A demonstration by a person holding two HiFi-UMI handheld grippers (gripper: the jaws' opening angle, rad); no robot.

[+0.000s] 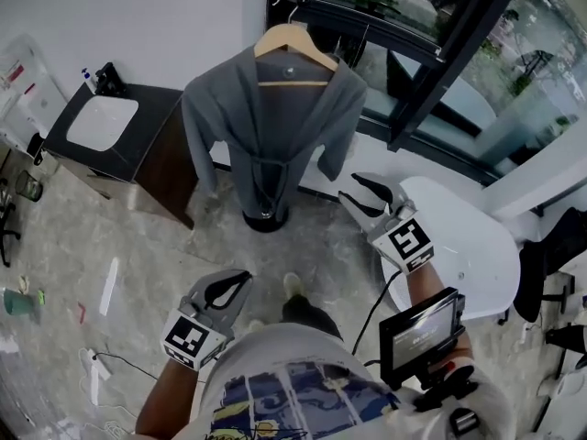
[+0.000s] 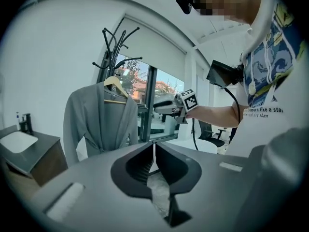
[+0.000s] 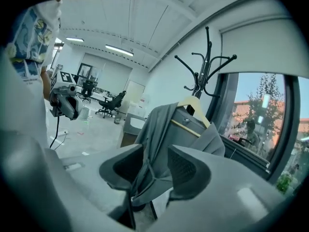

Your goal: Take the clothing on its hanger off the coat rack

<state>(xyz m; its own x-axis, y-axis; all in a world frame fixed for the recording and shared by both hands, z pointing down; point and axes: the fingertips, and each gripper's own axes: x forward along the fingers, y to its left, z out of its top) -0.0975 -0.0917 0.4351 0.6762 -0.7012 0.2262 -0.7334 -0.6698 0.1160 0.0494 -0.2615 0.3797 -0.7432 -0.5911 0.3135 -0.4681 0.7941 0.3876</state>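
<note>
The grey fabric robe (image 1: 275, 126) is hanging lengthwise-down on its pale wooden hanger (image 1: 295, 39) from the black coat rack (image 3: 205, 66), ahead of the fingers. The right gripper (image 1: 348, 187), gaping and empty, is probably sitting nearer; the left gripper (image 1: 240, 280) is all but closed, holding nothing.

Head view crops the coat rack (image 1: 266, 216) up top, and the grey robe (image 1: 275, 126) totally hides its pole.
</note>
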